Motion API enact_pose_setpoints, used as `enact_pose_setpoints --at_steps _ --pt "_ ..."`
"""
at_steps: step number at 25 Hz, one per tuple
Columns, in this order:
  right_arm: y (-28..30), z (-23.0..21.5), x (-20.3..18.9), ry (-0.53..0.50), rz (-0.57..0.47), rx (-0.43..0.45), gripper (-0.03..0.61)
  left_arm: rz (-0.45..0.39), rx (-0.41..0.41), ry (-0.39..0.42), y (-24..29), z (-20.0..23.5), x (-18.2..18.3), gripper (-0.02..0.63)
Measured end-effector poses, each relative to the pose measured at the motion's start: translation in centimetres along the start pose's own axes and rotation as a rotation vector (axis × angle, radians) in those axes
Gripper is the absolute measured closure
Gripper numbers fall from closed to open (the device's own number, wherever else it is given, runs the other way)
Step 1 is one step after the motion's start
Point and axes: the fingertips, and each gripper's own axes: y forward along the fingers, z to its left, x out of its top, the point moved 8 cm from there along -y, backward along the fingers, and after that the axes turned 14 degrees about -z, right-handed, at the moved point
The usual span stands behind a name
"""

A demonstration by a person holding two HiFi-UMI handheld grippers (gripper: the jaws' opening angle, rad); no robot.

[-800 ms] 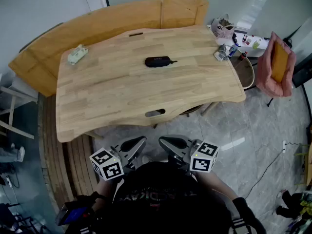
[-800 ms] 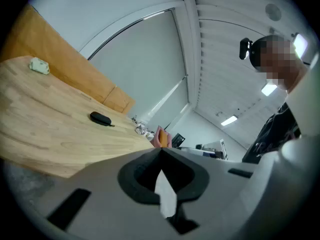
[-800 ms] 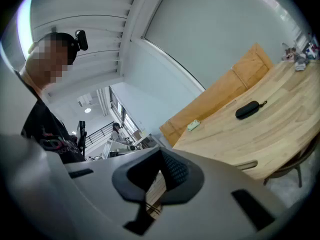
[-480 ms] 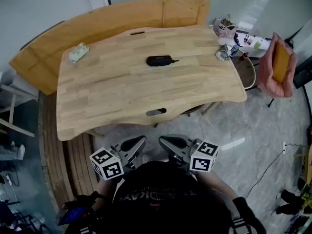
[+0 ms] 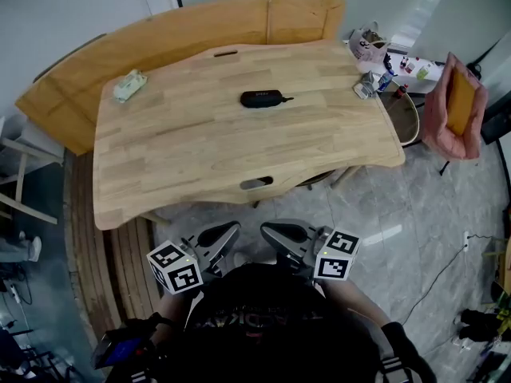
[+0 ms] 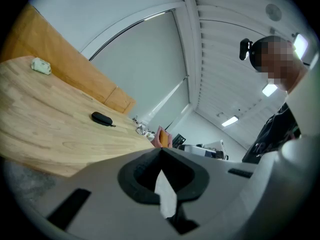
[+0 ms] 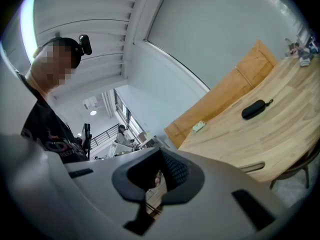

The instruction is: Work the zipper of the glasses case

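Note:
The black glasses case [image 5: 261, 99] lies zipped on the far middle of the wooden table [image 5: 200, 150], its pull tab pointing right. It shows small in the left gripper view [image 6: 101, 118] and in the right gripper view [image 7: 253, 109]. My left gripper [image 5: 221, 238] and right gripper [image 5: 278, 234] hang side by side close to my chest, below the table's near edge and far from the case. In each gripper view the left gripper [image 6: 161, 152] and the right gripper [image 7: 159, 152] have their jaws closed together with nothing between them.
A white-green packet [image 5: 128, 86] lies at the table's far left. A curved wooden bench [image 5: 184, 26] runs behind the table. Small clutter [image 5: 369, 48] sits by the far right corner, with a pink seat [image 5: 451, 106] beyond. The near edge has a handle slot [image 5: 255, 184].
The head view has shifted very slightly. Both grippers stay shut by my chest, and the case has not moved.

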Motion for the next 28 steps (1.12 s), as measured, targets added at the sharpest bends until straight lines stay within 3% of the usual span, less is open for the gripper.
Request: enact_pose_setpoints --at_steps 16,28 --pt "-0.1 -2.0 0.5 0.035 -0.049 -0.025 0.565 -0.018 0.026 -0.017 -0.7 1.1 -0.2 0.603" --pt "2.4 -8.6 6.5 -0.068 0.101 0.055 0.563 -0.122 0.158 -0.034 3.5 2.0 1.0 0.603"
